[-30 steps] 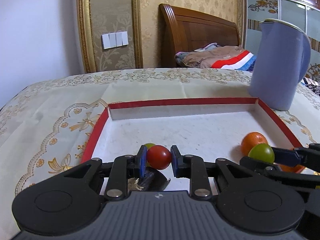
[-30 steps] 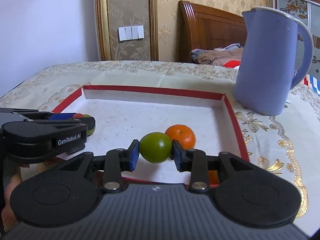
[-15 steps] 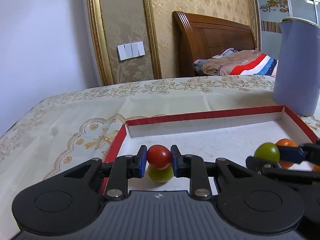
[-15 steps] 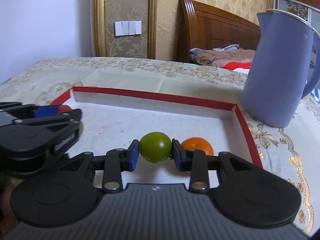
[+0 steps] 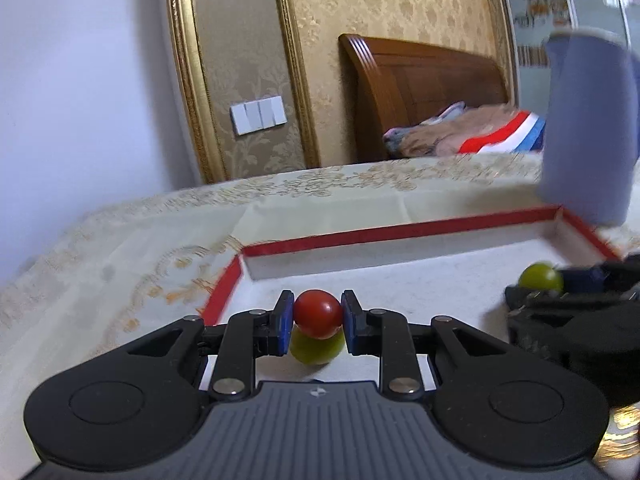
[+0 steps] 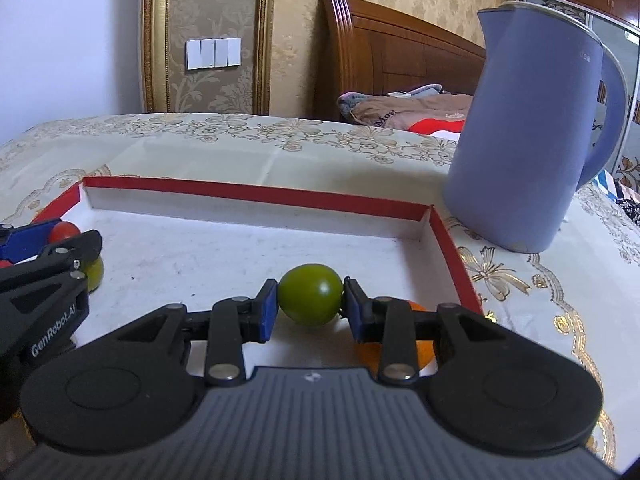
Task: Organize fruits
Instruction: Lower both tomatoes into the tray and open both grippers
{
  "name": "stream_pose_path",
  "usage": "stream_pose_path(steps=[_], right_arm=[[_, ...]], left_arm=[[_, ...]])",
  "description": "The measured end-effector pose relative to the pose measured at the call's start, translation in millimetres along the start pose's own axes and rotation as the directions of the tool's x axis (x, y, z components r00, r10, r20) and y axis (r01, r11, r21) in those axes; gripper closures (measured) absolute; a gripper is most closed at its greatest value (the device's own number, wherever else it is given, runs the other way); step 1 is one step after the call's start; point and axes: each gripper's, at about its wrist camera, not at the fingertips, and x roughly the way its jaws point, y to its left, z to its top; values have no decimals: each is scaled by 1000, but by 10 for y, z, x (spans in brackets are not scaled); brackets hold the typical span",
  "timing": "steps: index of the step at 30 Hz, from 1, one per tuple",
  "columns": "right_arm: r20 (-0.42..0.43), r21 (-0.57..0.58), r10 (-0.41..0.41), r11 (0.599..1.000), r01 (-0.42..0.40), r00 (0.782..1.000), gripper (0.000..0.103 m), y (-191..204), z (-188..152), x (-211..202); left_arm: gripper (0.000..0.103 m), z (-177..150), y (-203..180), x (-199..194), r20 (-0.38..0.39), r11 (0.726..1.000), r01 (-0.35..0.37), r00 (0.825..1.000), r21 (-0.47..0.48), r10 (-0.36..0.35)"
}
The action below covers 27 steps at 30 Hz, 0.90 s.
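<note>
Left gripper (image 5: pixel 316 320) is clamped on a red tomato (image 5: pixel 318 318), held over the near left corner of the red-rimmed tray (image 6: pixel 256 194); a yellow-green fruit (image 5: pixel 316 350) sits right under and just behind its tips, touching or nearly so, hard to tell through the blur; right gripper (image 6: pixel 310 300) is clamped on a green tomato (image 6: pixel 311 294) over the tray's right side, with an orange (image 6: pixel 424 350) below and just right of its tips, partly hidden by the right finger; main risk: letting the red tomato go here drops it onto the fruit beneath, so it bounces or rolls across the flat tray floor; same for the green tomato bumping the orange; round smooth skins could also squirt out of the pads if squeezed off-centre; the two grippers are near each other, so a sideways swing could knock one; the blue kettle (image 6: pixel 532 140) beyond the right gripper, outside the tray, could be clipped on a far reach.
</note>
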Motion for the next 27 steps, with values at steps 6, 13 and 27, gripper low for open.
stream_pose_path(steps=[6,13,27], right_arm=[[4,10,33,999,-33,999,70,-39,-9,-55],[-14,-28,52,998,-52,999,69,54,-49,-32],[8,2,46,999,-46,999,64,11,-42,-51]], left_arm=[[79,-19,21,-30,-6,999,40,999,-14,-40],[79,-28,-14,-27,-5,999,46,999,10,-46],[72,-60,5,54,-30,1000,2,1000,11,-2]])
